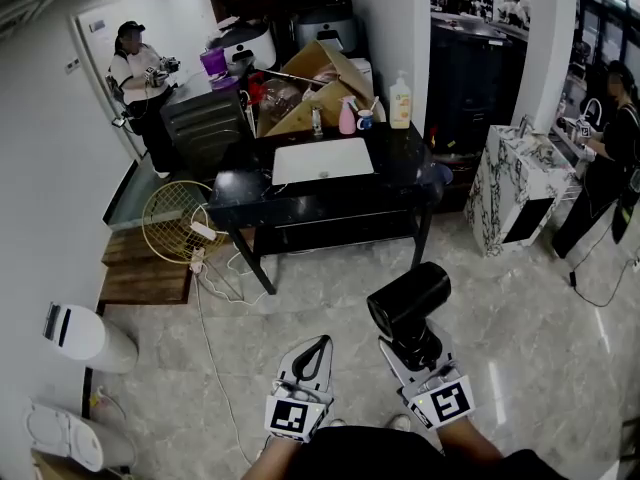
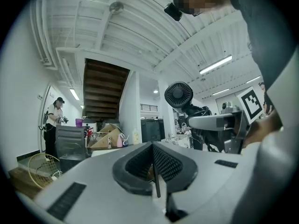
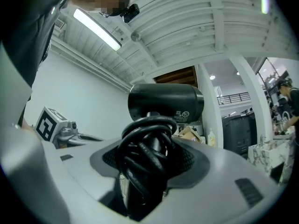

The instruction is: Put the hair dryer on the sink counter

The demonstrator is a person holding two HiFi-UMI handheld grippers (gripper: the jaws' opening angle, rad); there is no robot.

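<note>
A black hair dryer [image 1: 409, 300] stands upright in my right gripper [image 1: 413, 352], which is shut on its handle and the cord coiled round it. In the right gripper view the hair dryer's barrel [image 3: 166, 101] lies across the top and the coiled cord [image 3: 145, 157] fills the jaws. The left gripper view shows the hair dryer's rear grille [image 2: 178, 95]. My left gripper [image 1: 316, 348] hangs beside it, jaws together and empty, seen closed in its own view [image 2: 154, 174]. The black sink counter [image 1: 400, 163] with its white basin [image 1: 322, 159] stands ahead, well beyond both grippers.
On the counter are a cream pump bottle [image 1: 401, 102], a pink bottle [image 1: 347, 116] and an open cardboard box [image 1: 312, 86]. A wire fan guard [image 1: 176, 222] and a cable [image 1: 212, 338] lie left of it. A marble cabinet [image 1: 518, 190] stands right. People stand at back left and right.
</note>
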